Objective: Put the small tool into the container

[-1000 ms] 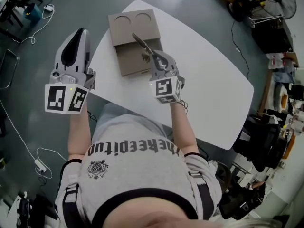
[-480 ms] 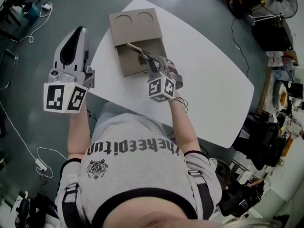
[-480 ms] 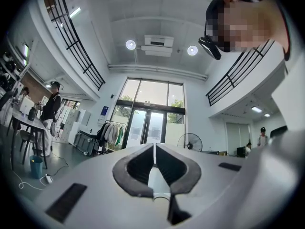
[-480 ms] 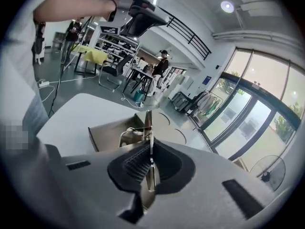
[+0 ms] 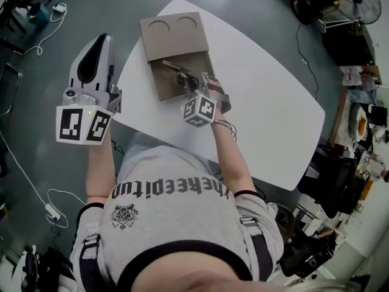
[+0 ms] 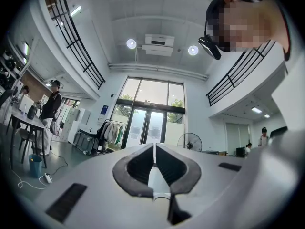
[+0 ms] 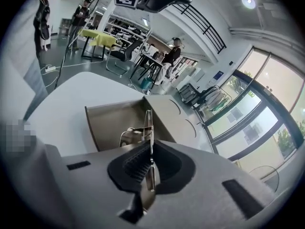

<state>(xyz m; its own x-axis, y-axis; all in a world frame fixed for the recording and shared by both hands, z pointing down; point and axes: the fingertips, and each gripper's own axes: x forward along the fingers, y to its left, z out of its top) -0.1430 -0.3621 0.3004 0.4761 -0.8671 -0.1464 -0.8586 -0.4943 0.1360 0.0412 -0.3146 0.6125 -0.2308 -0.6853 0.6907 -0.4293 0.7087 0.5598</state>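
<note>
Right gripper (image 7: 150, 147) fingers pinch the small tool (image 7: 135, 133). It's thin grey metal, a flat blade with a looped part. Tool sits over the open compartment of the brown container (image 5: 175, 34), far left on the white tabletop (image 5: 261, 102). Left gripper (image 6: 154, 162) fingers pressed together, empty, left of the tabletop. Count: one tool, one container, two round recesses.

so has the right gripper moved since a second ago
Yes. The right gripper has shifted left across the container, tipping its small tool down over it.
</note>
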